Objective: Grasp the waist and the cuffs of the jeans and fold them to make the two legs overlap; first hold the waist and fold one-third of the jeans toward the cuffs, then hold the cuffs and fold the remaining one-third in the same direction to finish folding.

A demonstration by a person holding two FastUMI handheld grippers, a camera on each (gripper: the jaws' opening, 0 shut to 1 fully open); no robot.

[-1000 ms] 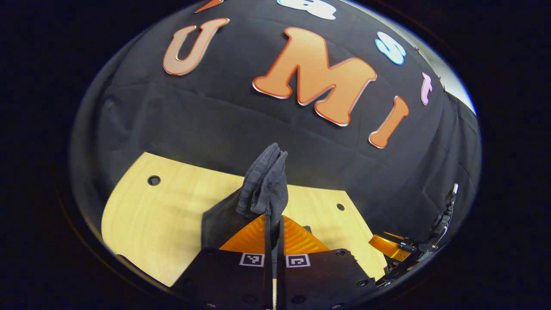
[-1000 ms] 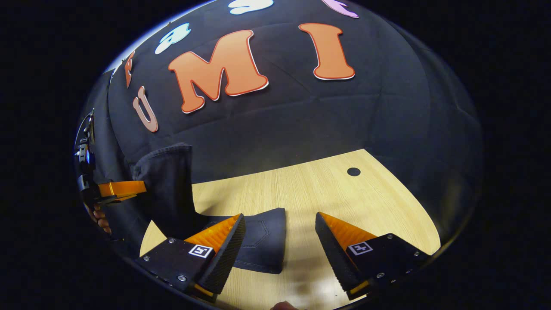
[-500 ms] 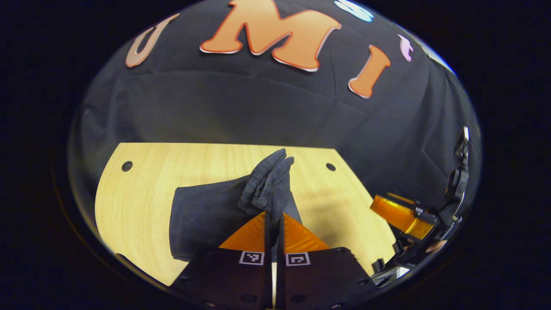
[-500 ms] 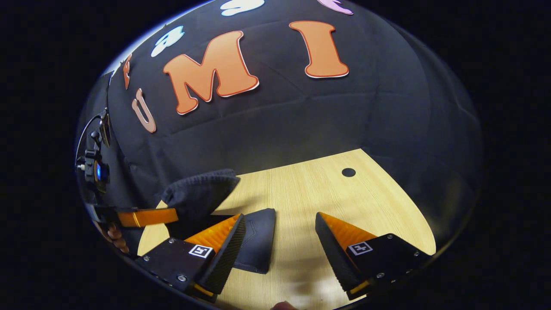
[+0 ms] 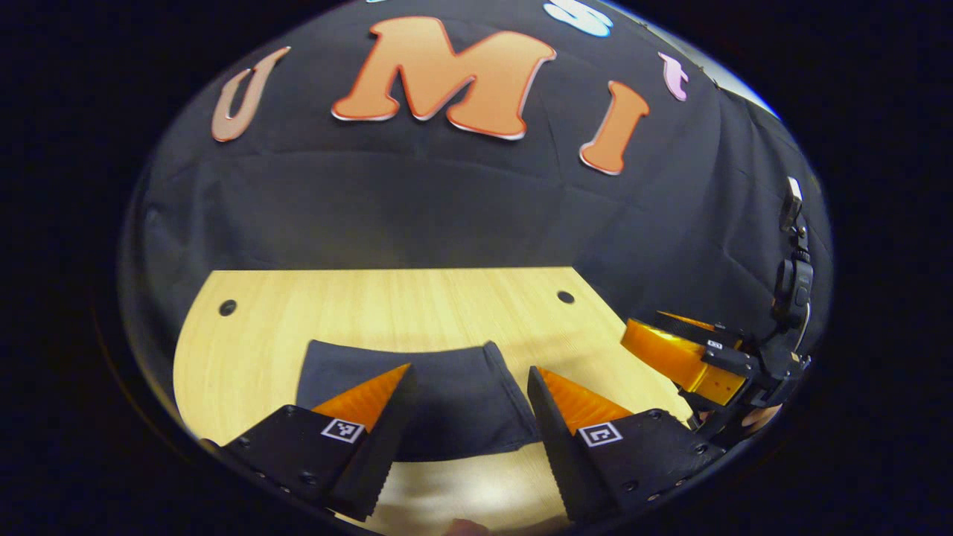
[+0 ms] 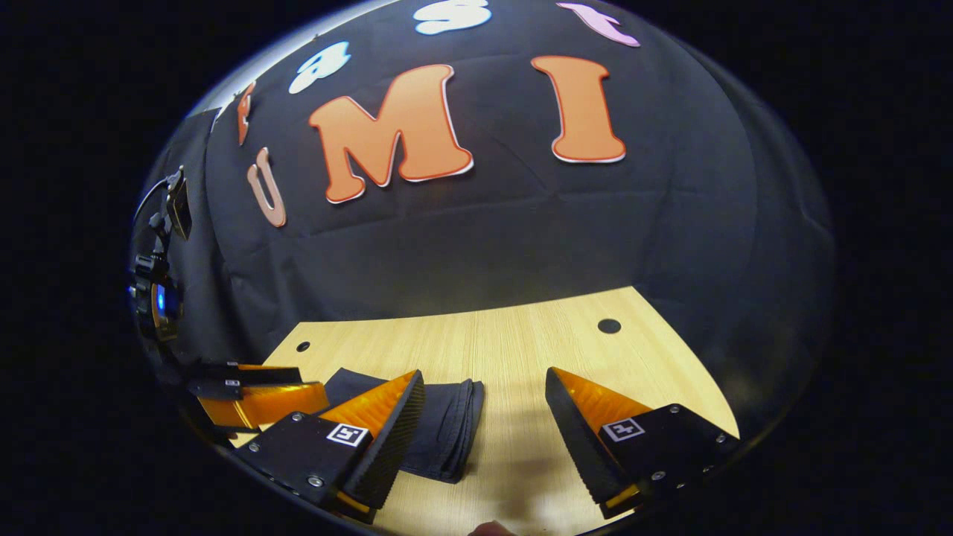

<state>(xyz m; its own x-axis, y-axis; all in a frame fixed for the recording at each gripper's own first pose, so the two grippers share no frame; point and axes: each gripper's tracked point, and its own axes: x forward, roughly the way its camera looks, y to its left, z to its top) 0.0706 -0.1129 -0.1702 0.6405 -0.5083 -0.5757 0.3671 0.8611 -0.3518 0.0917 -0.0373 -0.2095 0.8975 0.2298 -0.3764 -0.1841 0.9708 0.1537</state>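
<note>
The left claw (image 5: 465,417) hangs low over the jeans (image 5: 447,398) with its fingers wide apart, holding nothing. The right claw (image 6: 484,428) is wide apart too, just beside the jeans' folded edge. A moment ago the left claw was pinched on a lifted bunch of the cloth; now it has let go. The jeans lie flat in a dark folded stack on the pale wooden tabletop (image 5: 387,305). Black cloth hangs behind.
</note>
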